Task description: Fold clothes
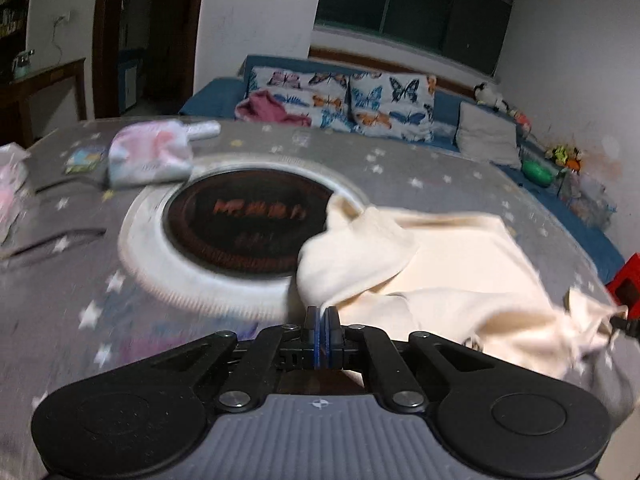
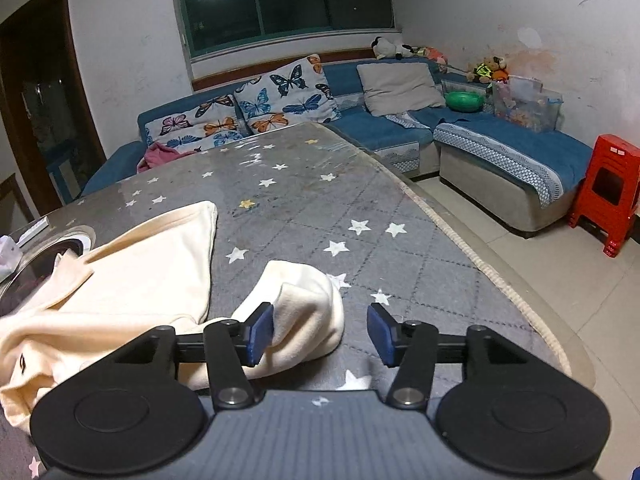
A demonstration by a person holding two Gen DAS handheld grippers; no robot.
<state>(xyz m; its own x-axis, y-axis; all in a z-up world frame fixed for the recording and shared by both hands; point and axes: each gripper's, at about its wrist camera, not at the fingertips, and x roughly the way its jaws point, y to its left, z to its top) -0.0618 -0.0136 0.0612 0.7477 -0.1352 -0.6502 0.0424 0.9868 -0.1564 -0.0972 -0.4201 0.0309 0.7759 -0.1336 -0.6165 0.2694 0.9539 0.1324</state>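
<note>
Across the table's near right part, beside the round inset at its middle, lies the cream garment, rumpled, one sleeve flung out toward the right edge. Folding looks barely begun, I judge: no neat fold shows, and sleeves and body are all left to square up. The left gripper has its jaws pinched together on a cloth edge, lifting it. The right gripper stands with jaws parted about halfway, the sleeve touching its left pad, not clamped. Outward, the inset hotplate sits under the garment's far corner, and a pastel pouch lies near the left edge; both may crowd the fold. Beyond stands a blue sofa.
</note>
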